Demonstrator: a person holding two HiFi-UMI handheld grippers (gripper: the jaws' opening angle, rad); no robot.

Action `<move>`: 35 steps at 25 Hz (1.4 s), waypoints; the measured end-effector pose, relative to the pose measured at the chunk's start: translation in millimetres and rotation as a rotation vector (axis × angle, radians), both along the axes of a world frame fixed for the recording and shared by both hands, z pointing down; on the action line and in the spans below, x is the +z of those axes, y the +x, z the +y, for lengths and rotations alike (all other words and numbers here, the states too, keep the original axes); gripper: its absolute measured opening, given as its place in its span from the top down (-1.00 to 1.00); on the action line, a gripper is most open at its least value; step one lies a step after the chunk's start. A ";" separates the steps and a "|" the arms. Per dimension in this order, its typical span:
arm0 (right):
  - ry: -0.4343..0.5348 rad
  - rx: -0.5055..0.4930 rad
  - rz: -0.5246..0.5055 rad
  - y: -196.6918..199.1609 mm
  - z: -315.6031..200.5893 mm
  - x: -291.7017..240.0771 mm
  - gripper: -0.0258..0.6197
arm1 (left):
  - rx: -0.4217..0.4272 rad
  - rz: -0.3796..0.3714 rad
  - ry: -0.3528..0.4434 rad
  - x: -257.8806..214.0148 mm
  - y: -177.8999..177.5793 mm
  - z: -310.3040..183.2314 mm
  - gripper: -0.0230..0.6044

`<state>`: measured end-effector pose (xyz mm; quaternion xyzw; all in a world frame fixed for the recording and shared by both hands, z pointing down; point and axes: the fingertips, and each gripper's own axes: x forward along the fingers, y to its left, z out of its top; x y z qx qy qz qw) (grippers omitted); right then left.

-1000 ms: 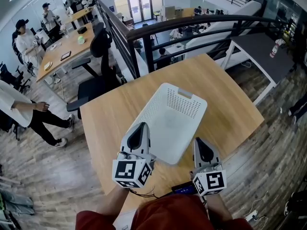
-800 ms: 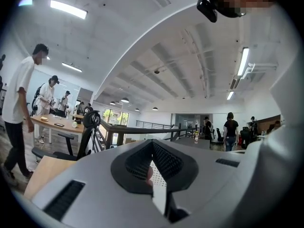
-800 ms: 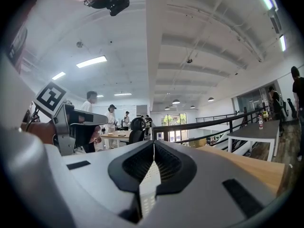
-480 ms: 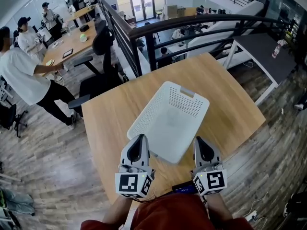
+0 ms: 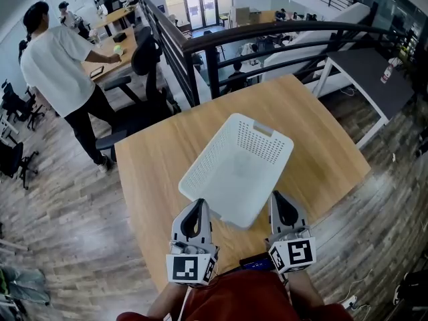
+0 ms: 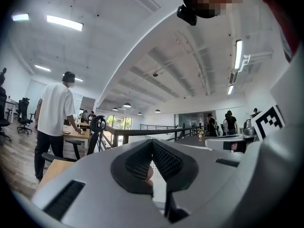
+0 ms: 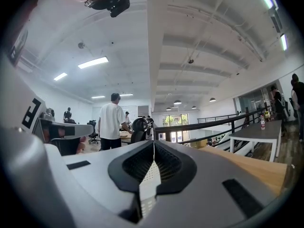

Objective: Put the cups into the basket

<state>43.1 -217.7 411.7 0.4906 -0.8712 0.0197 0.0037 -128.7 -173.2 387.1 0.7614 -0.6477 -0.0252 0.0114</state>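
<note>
A white perforated plastic basket (image 5: pixel 237 169) sits mid-way across a light wooden tabletop (image 5: pixel 314 146), its open mouth facing up and no cup visible inside it, on the wood around it, or in either gripper view. The basket's long axis runs from the near-left to the far-right of the scene, with a handle slot cut in the far short wall. The near short wall lies between the two grippers.

The left gripper (image 5: pixel 197 206) hangs just off the basket's near-left corner, jaws pressed together on nothing. The right gripper (image 5: pixel 281 202) hangs just off the near-right corner, its jaws likewise closed and empty; both point level toward the far side.

With no cup in sight, the pictures do not settle which step is in hand. Any pick-up would likely call for jaws spread before they close on a cup wall. A clean drop would likely mean lowering the cup straight down through the open top, clear of the rim, and spacing cups along the long axis so the light basket does not slide.
</note>
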 end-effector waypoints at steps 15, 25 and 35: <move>0.011 -0.009 0.017 1.2 1.4 0.2 0.88 | -0.005 0.021 -0.031 16.7 6.3 7.0 0.91; 0.008 -0.010 0.023 -3.4 1.2 0.1 0.88 | 0.008 0.028 -0.013 12.8 10.2 6.6 0.91; 0.014 -0.020 0.025 -5.7 0.2 -2.5 0.88 | 0.006 0.027 -0.012 11.0 9.8 6.7 0.90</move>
